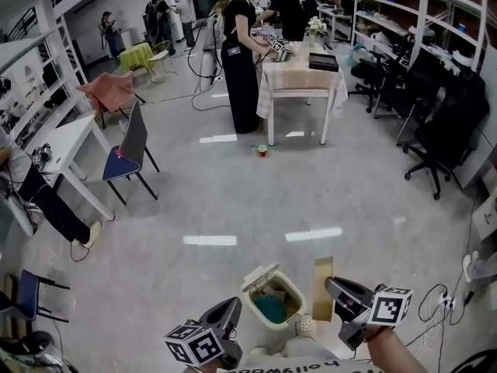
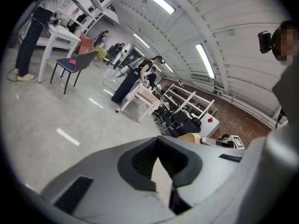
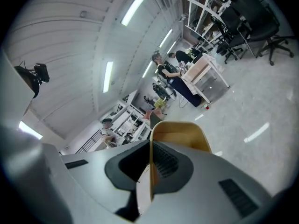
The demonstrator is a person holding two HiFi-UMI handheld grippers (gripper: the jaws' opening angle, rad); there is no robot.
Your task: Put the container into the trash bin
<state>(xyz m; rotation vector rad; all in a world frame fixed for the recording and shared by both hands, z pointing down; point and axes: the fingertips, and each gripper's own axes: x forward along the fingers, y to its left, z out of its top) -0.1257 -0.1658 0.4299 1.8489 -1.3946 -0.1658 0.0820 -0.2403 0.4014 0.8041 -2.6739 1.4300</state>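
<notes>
The left gripper point(image 1: 225, 317) hangs low with its fingers closed on nothing. Just to its right, the white trash bin point(image 1: 297, 290) stands on the grey floor point(image 1: 233, 200) with its lid tipped open. Beside the bin's right rim is the tan container point(image 1: 322, 286). The right gripper point(image 1: 338, 290) fingers pinch one of its walls.

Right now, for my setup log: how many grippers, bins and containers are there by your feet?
Grippers: 2 (left gripper, right gripper)
Bin: 1, lid up
Container: 1, pinched in the right gripper
Total: 4
</notes>
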